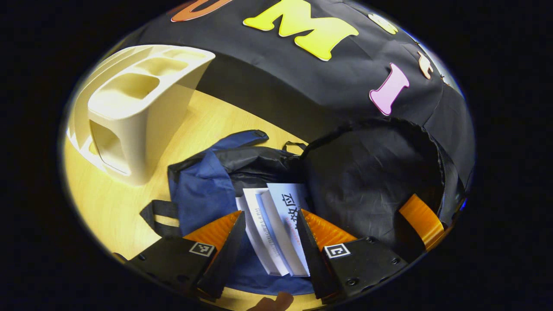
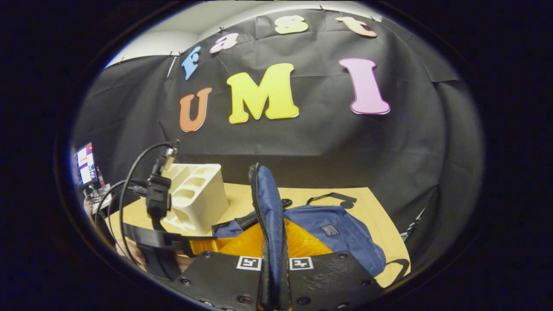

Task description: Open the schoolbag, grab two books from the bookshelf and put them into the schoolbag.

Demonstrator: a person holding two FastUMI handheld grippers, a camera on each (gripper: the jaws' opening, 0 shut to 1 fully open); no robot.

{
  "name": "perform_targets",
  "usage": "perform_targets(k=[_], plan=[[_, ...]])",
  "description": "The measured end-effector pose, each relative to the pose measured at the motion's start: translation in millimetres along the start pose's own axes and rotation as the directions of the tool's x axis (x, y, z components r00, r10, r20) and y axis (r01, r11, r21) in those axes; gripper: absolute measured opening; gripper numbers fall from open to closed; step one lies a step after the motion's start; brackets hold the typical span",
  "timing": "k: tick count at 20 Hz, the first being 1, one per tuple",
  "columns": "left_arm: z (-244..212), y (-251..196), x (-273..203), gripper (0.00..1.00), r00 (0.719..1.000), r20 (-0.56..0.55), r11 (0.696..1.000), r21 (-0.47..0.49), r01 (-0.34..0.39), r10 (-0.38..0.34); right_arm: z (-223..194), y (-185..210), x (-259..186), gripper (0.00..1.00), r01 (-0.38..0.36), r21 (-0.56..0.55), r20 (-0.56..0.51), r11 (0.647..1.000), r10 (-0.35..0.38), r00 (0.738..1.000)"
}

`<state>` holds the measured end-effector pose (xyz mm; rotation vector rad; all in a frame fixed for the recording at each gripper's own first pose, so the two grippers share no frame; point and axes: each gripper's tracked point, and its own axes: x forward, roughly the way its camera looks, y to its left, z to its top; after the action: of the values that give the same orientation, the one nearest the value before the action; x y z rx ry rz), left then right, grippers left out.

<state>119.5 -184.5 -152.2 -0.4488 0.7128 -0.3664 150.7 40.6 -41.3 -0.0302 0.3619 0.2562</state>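
We see left gripper (image 1: 270, 235) spread wide around two white paper books (image 1: 276, 229) inside blue fabric schoolbag (image 1: 201, 190) | right gripper (image 2: 273, 268) pinching schoolbag's raised blue flap (image 2: 268, 203) | cream plastic bookshelf (image 1: 138, 112) beside bag

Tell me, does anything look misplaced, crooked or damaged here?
Nothing stands out. The books sit in the open schoolbag between the left gripper fingers; the right gripper holds the bag's flap up. The bookshelf stands upright.

A black cloth wall (image 2: 319, 138) backs a light wooden table (image 1: 129, 203).
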Motion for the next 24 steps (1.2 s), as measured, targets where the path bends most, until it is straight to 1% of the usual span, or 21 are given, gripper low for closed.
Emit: perform_targets(k=[1,3,6,9,10,11,12,13,14,17,19,21,23,24], plan=[[5,6,5,0.77,1.0,0.019,1.0,0.018,-0.015,0.015,-6,-5,-1,0.09,0.018,-0.006,-0.006,1.0,-0.018,1.0],[8,17,-4,0.77,0.998,0.046,0.998,0.043,-0.042,0.04,-14,-10,-4,0.09,0.044,-0.001,-0.017,0.999,-0.044,0.999],[6,32,-21,0.77,0.995,0.07,0.995,0.061,-0.078,0.074,-22,-16,-12,0.1,0.1,-0.024,-0.014,0.995,-0.1,0.995],[5,44,-43,0.77,0.991,0.098,0.992,0.072,-0.102,0.095,-31,-14,-18,0.1,0.137,-0.034,-0.01,0.99,-0.137,0.99],[5,46,-51,0.77,0.989,0.111,0.992,0.072,-0.107,0.098,-35,-18,-18,0.12,0.166,-0.046,-0.009,0.985,-0.166,0.986],[7,52,-59,0.77,0.986,0.126,0.99,0.076,-0.116,0.106,-39,-24,-21,0.22,0.203,-0.052,-0.014,0.978,-0.204,0.979],[8,58,-68,0.77,0.983,0.144,0.987,0.088,-0.131,0.118,-42,-29,-23,0.28,0.234,-0.036,-0.018,0.972,-0.235,0.972],[9,64,-77,0.77,0.978,0.162,0.983,0.103,-0.15,0.132,-46,-30,-26,0.31,0.253,-0.013,-0.021,0.967,-0.253,0.967],[10,70,-86,0.77,0.972,0.186,0.979,0.117,-0.167,0.144,-49,-31,-28,0.38,0.267,0.003,-0.024,0.964,-0.267,0.963],[13,81,-115,0.77,0.96,0.238,0.975,0.128,-0.182,0.148,-62,-34,-36,0.48,0.31,0.033,-0.036,0.95,-0.309,0.95],[13,91,-131,0.77,0.95,0.27,0.97,0.138,-0.202,0.159,-68,-30,-43,0.65,0.316,0.062,-0.03,0.947,-0.315,0.949],[11,102,-143,0.77,0.937,0.303,0.959,0.163,-0.233,0.176,-76,-30,-51,0.66,0.35,0.074,-0.022,0.934,-0.349,0.937],[11,110,-159,0.77,0.921,0.339,0.947,0.182,-0.264,0.192,-80,-24,-61,0.82,0.368,0.063,-0.003,0.928,-0.369,0.929],[11,113,-168,0.77,0.913,0.36,0.943,0.189,-0.274,0.193,-82,-19,-66,0.79,0.369,0.057,0.005,0.928,-0.37,0.929]])
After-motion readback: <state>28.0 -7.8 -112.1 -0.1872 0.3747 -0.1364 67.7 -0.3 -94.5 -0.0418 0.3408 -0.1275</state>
